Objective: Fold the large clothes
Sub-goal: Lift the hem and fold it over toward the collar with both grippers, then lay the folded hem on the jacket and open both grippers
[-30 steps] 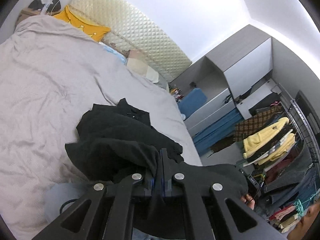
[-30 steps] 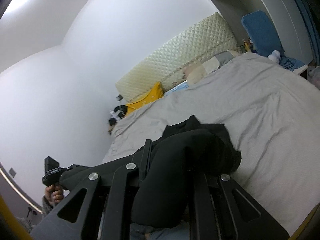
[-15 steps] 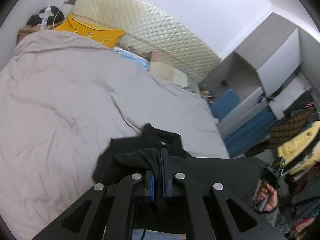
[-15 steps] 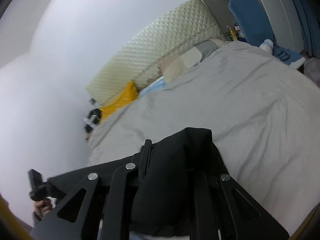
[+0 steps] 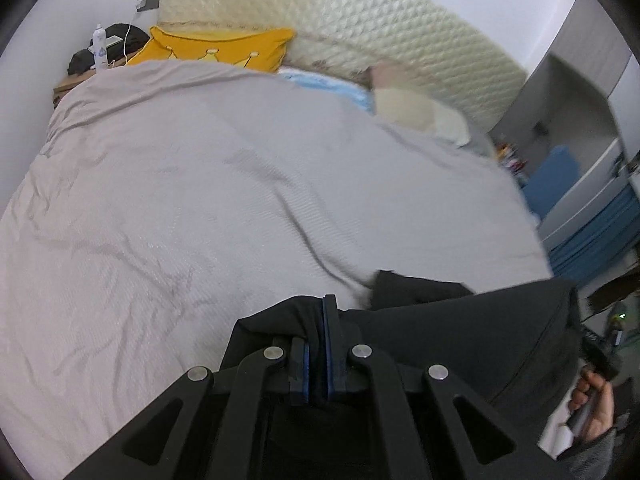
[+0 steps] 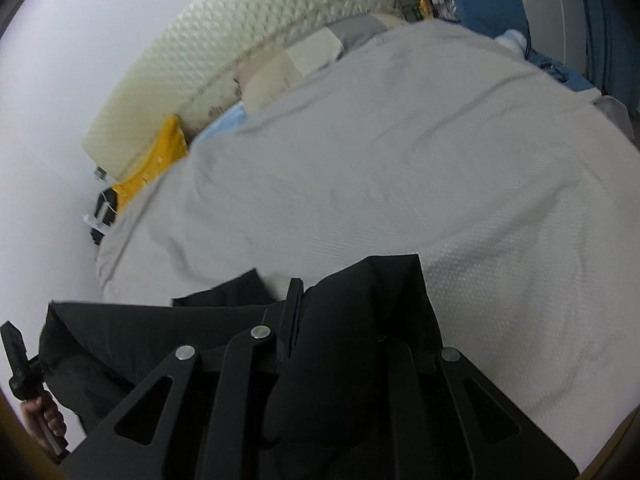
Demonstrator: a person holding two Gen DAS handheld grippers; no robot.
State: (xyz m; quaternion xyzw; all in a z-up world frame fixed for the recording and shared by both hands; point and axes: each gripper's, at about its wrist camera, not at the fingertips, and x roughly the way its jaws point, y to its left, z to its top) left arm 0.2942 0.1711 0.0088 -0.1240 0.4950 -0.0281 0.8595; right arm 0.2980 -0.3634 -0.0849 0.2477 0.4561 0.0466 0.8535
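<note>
A large black garment hangs stretched between my two grippers above the near edge of the grey bed. My left gripper is shut on one edge of it, the cloth pinched between the blue pads. In the right wrist view my right gripper is shut on the other edge of the black garment, which drapes over the right finger and hides it. The left gripper also shows at the left edge of the right wrist view.
A quilted cream headboard, a yellow cushion and pale pillows lie at the far end of the bed. A nightstand with a bottle stands far left. Blue furniture and grey cabinets stand to the right.
Both grippers have lifted and pulled the garment off the bed and spread apart. The crumpled pile is gone from the sheet and the cloth now hangs taut between them.
</note>
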